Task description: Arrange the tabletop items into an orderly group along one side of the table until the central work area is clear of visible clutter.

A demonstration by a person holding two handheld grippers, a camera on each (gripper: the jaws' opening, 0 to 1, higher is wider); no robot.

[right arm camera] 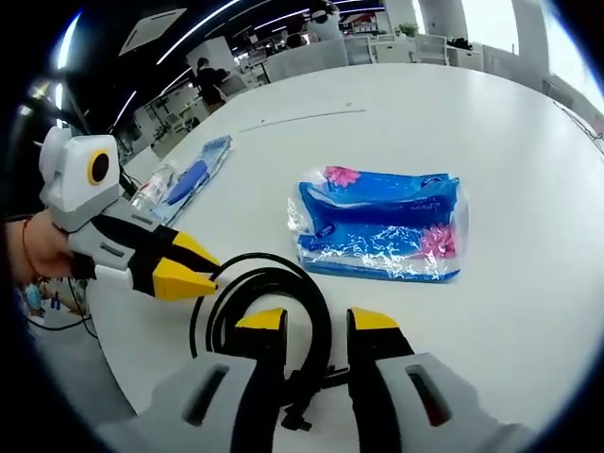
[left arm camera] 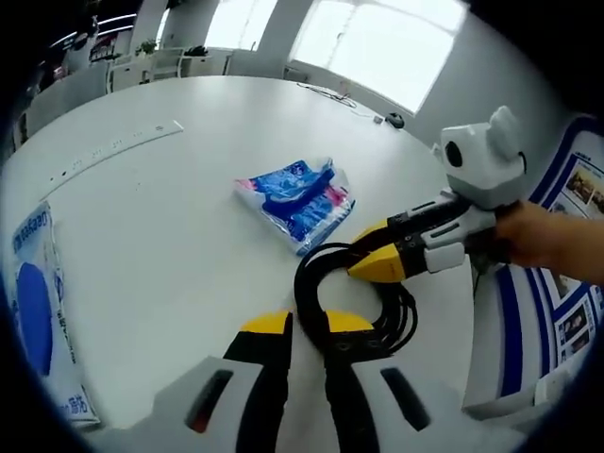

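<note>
A coiled black cable [left arm camera: 377,321] lies near the table's edge. My left gripper [left arm camera: 308,327] is shut on one strand of it, which fills the narrow gap between the yellow tips. My right gripper [left arm camera: 363,260] reaches in from the right, tips at the coil's upper loop, with a hand behind it. In the right gripper view the cable [right arm camera: 274,269] arcs between the jaws of my right gripper [right arm camera: 316,323], which stand apart on either side without touching it. The left gripper [right arm camera: 198,269] meets the loop from the left. A blue tissue packet [left arm camera: 297,203] [right arm camera: 377,226] lies just beyond the coil.
A blue and white plastic bag [left arm camera: 38,311] [right arm camera: 184,179] lies flat near one side of the white round table [left arm camera: 189,236]. A long pale strip [left arm camera: 118,146] [right arm camera: 302,118] rests farther out. A mouse [left arm camera: 394,120] sits by the far edge. Office desks stand beyond.
</note>
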